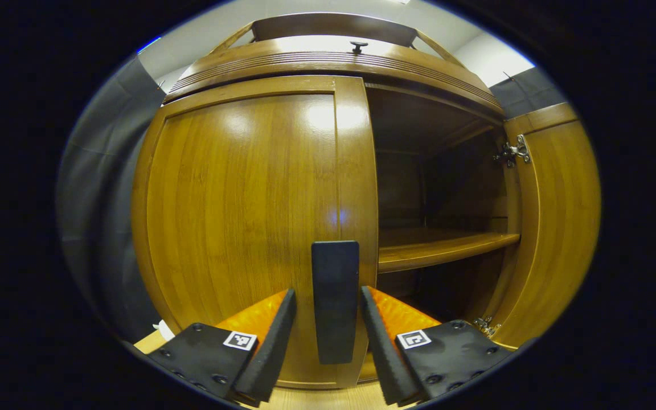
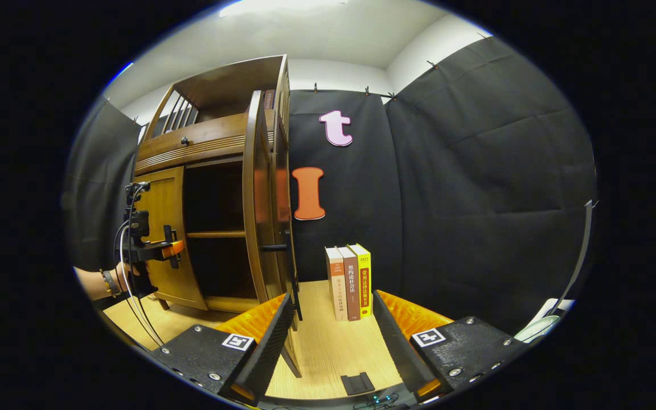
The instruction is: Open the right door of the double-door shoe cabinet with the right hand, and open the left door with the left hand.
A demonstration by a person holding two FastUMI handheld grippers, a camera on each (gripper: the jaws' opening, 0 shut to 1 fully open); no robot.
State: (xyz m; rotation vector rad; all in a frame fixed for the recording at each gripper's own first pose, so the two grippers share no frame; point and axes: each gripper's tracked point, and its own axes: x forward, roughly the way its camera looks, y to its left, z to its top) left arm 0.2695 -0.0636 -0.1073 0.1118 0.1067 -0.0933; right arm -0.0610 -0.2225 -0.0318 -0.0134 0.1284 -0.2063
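In the left gripper view the cabinet's left door (image 1: 237, 216) is closed, and its dark upright handle (image 1: 335, 319) stands between my left gripper's (image 1: 328, 291) fingers. The jaws are open, with a small gap on each side of the handle. The right door (image 1: 558, 228) is swung wide open and shows a shelf (image 1: 447, 245) inside. In the right gripper view the open right door (image 2: 259, 228) stands edge-on with its handle (image 2: 274, 247) sticking out. My right gripper (image 2: 332, 297) is open just right of that door and holds nothing. The left gripper (image 2: 173, 247), held by a hand (image 2: 114, 279), is at the left door (image 2: 163, 267).
Three upright books (image 2: 351, 282) stand on the wooden floor (image 2: 328, 347) against the black cloth wall, right of the cabinet. A small dark bracket (image 2: 357, 382) lies on the floor near my right gripper. A white object (image 2: 538, 327) sits at the far right. A small knob (image 1: 357, 44) sits on the cabinet's top drawer.
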